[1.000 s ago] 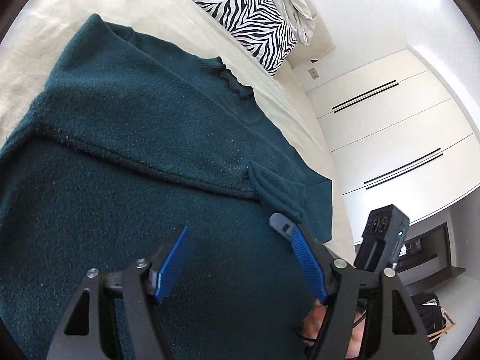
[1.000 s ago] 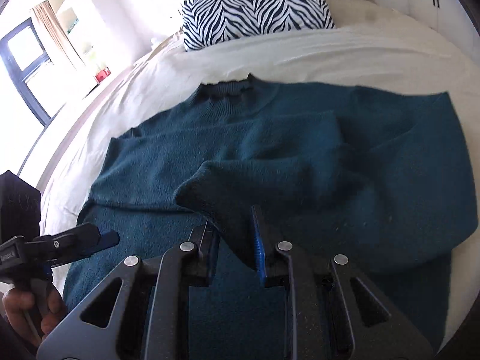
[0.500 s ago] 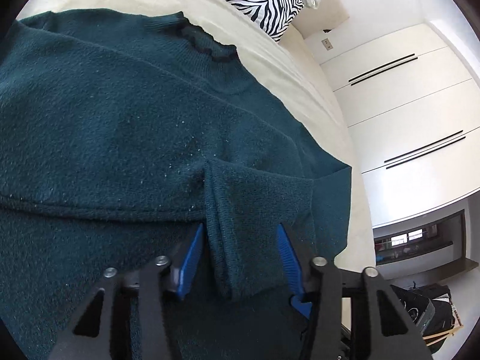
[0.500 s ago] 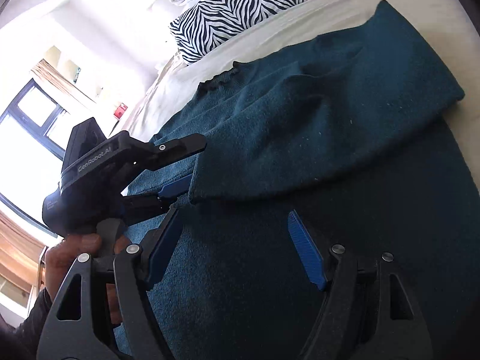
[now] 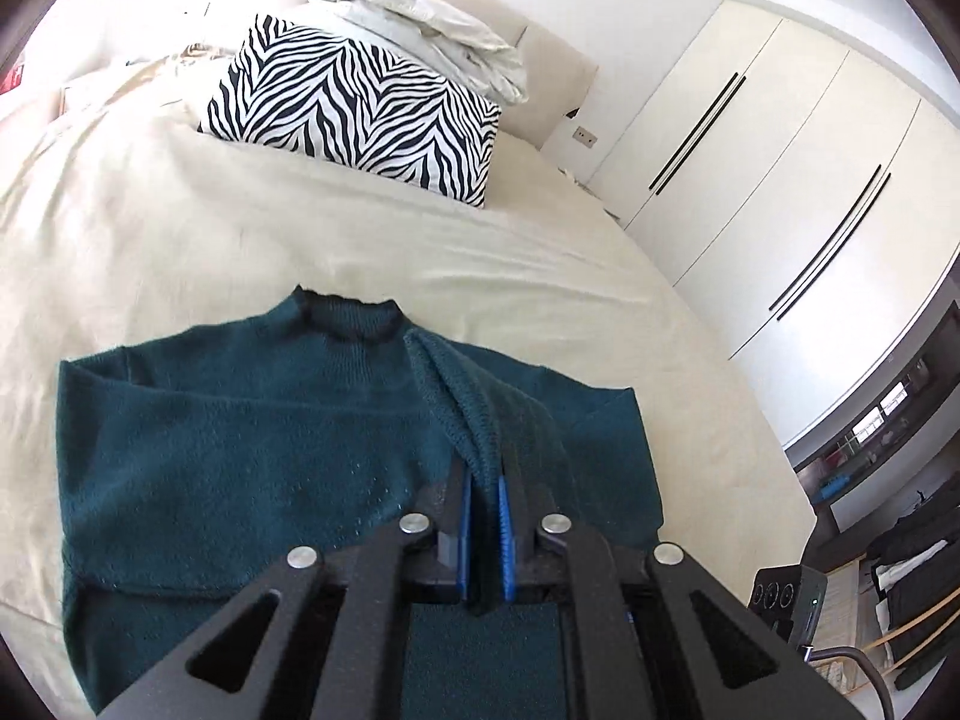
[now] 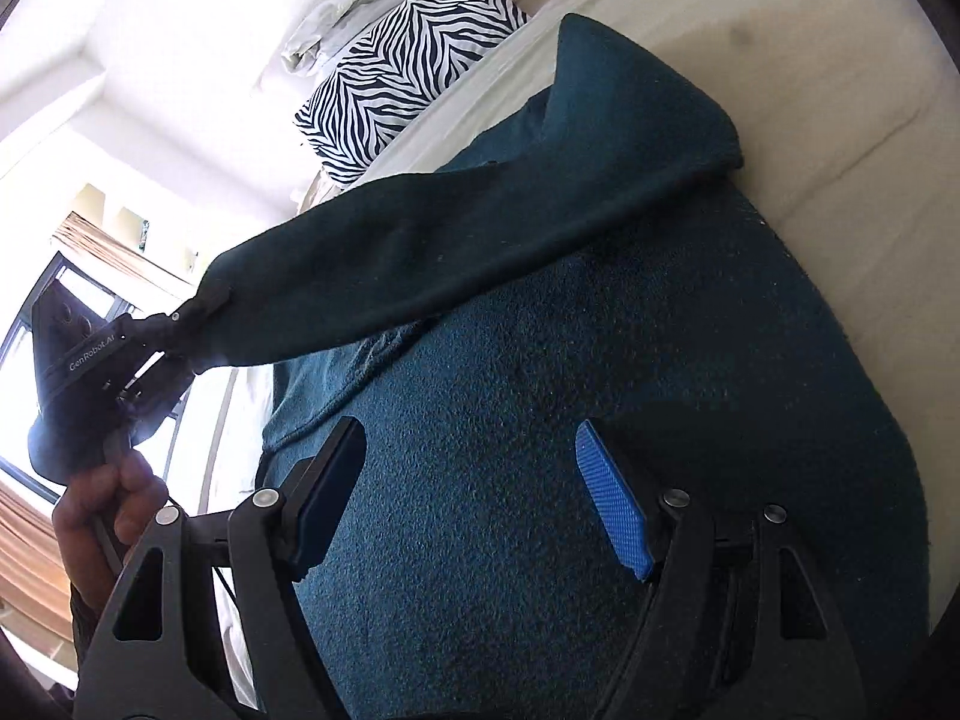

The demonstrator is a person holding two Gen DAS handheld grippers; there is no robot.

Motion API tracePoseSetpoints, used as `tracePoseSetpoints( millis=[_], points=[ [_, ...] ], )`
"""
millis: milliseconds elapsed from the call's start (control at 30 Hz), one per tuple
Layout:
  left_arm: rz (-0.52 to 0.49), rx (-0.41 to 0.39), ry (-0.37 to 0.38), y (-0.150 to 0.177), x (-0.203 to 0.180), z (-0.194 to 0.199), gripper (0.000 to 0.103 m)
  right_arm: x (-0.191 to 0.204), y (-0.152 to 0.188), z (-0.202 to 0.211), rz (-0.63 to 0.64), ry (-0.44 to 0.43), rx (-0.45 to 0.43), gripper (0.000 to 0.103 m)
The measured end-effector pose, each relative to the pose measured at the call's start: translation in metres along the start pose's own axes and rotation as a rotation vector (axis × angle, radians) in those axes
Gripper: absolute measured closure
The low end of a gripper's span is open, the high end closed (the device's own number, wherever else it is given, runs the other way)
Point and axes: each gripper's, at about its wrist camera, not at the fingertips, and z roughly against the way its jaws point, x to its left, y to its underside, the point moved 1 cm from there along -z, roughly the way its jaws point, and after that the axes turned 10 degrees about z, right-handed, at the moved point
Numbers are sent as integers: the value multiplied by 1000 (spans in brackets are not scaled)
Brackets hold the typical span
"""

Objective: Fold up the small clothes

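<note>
A dark teal knit sweater (image 5: 240,450) lies on the cream bed (image 5: 180,240), collar toward the pillows. My left gripper (image 5: 483,516) is shut on the cuff of the sweater's sleeve (image 5: 462,414) and holds it lifted. In the right wrist view the left gripper (image 6: 174,330) holds the sleeve (image 6: 450,246) stretched in the air over the sweater body (image 6: 600,420). My right gripper (image 6: 474,492) is open and empty, just above the sweater body.
A zebra-print pillow (image 5: 360,114) and crumpled white bedding (image 5: 420,18) lie at the head of the bed. White wardrobe doors (image 5: 780,180) stand to the right. A window with curtains (image 6: 72,276) is on the left side.
My left gripper closed on the sleeve cuff and lifted it off the sweater. My right gripper, which held the sleeve a second ago, let go and stays open over the body.
</note>
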Motion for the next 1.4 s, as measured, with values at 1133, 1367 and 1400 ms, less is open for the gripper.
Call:
tracePoseSetpoints(
  millis=[1133, 1367, 1400],
  points=[
    [198, 25, -139, 12, 155, -53, 94, -76, -114, -59, -440, -183, -186, 31],
    [183, 32, -128, 14, 149, -59, 93, -112, -114, -55, -541, -254, -300, 49],
    [185, 30, -125, 14, 150, -59, 92, -114, -113, -56, -539, -255, -303, 51]
  ],
)
